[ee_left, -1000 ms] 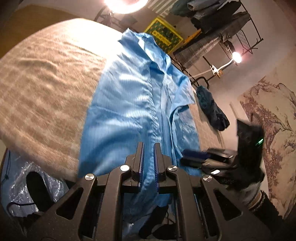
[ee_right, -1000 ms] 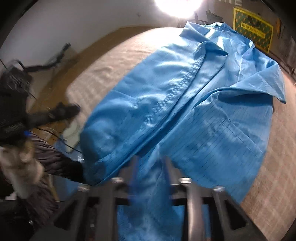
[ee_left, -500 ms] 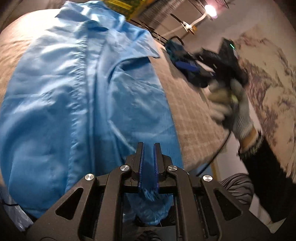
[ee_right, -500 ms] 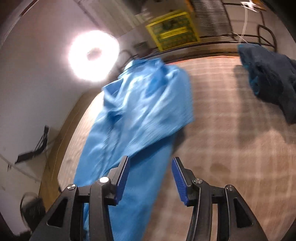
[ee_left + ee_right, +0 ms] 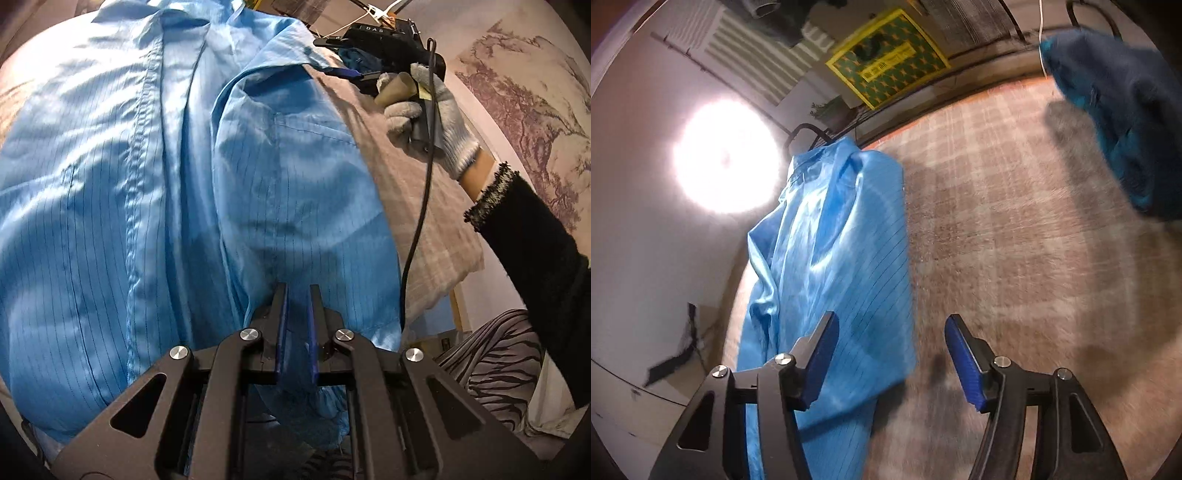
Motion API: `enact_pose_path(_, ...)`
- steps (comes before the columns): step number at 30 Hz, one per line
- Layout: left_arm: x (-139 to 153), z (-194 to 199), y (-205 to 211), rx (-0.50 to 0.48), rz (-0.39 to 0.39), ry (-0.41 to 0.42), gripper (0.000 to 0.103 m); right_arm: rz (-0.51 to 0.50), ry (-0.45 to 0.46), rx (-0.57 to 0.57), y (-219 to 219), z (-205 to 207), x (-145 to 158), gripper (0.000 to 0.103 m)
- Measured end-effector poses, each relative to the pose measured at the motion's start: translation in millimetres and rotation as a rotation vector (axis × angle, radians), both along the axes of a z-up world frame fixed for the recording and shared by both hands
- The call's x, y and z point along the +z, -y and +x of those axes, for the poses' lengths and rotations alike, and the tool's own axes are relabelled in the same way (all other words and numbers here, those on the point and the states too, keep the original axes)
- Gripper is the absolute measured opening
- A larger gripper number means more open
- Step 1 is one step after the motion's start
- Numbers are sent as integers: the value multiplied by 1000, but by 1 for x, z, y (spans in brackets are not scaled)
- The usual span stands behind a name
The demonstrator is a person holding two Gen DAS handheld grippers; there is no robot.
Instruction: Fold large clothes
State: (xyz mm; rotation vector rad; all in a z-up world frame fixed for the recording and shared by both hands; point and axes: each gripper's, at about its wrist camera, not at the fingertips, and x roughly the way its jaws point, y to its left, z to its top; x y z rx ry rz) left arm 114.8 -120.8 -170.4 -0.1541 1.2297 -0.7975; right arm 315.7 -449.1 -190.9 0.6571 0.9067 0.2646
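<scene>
A large light-blue coat [image 5: 147,184] with thin dark pinstripes lies spread lengthwise on a beige checked cover [image 5: 406,184]. My left gripper [image 5: 296,291] is shut on the coat's lower hem, and the cloth bunches between its blue pads. In the right wrist view the coat [image 5: 842,258] lies to the left. My right gripper [image 5: 890,325] hovers over its right edge and the bare cover; its jaws are opening and nothing is between them. The left wrist view shows the right gripper [image 5: 332,57] in a gloved hand [image 5: 432,118] near the coat's far right corner.
A dark blue garment [image 5: 1126,110] lies crumpled at the far right of the cover [image 5: 1015,240]. A bright ring light [image 5: 727,162] and a yellow-green box [image 5: 886,55] stand beyond the far edge. The person's black sleeve [image 5: 535,251] and striped trousers [image 5: 495,362] are at the near right.
My right gripper let go of the coat, opened and swung right over the cover. My left gripper, still shut on the hem, moved closer over the coat.
</scene>
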Motion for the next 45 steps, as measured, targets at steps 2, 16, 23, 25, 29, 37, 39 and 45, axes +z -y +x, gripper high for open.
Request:
enact_pose_path(2, 0, 0, -1, -1, -5, -3, 6, 48, -2, 21, -3, 5, -4, 25)
enact_pose_path(16, 25, -4, -45, 73, -130, -14, 6, -163, 107, 90, -97, 38, 98, 0)
enact_pose_path(23, 35, 6, -93, 182, -162, 19, 6, -263, 100, 152, -165, 84, 108, 0)
enact_pose_path(25, 33, 10, -109, 222, -168, 11, 6, -298, 92, 179, -188, 99, 101, 0)
enact_pose_path(29, 29, 16, -126, 275, -175, -7, 6, -329, 67, 225, -224, 121, 79, 0)
enact_pose_path(37, 24, 19, -133, 324, -183, -43, 6, -319, -39, 320, -270, 154, 23, 0)
enact_pose_path(39, 24, 18, -132, 327, -187, -43, 6, -328, -53, 337, -276, 152, 21, 6)
enact_pose_path(45, 22, 15, -124, 289, -193, -56, 10, -230, 65, 326, -247, 104, 83, 35)
